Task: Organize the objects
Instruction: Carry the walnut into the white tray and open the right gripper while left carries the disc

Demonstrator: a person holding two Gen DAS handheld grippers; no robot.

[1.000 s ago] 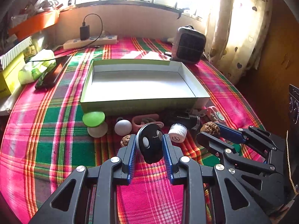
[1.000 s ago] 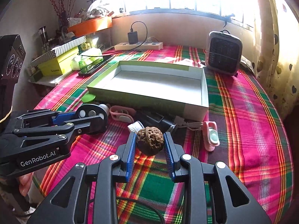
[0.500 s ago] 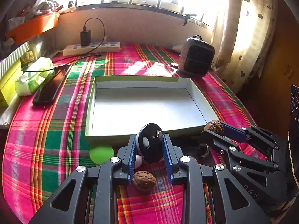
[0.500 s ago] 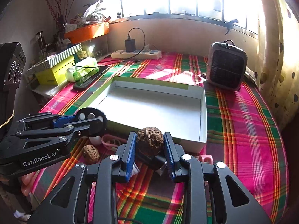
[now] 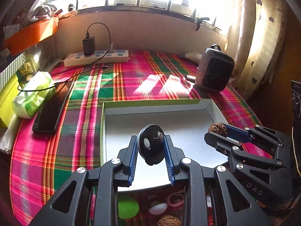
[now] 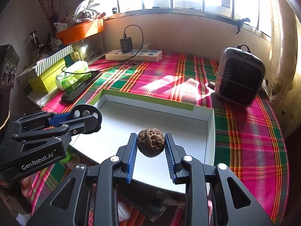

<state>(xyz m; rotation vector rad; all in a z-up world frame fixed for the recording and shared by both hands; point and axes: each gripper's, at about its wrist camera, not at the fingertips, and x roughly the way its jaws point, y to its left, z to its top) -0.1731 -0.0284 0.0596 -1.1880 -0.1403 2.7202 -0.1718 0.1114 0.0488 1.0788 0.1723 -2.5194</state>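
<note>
Left claw [image 5: 150, 146] pinching disc [image 5: 150, 146], right claw [image 6: 151, 145] pinching walnut [image 6: 151, 145] over box [image 6: 210, 130]; risk: walnut rolling toward 12 o'clock wall.

pink-green plaid tablecloth [image 5: 131, 79], seemingly white tray [image 5: 188, 116]

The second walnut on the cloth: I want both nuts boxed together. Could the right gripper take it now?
Probably not: the right gripper is shut on a walnut above the box; the loose walnut lies behind.
</note>
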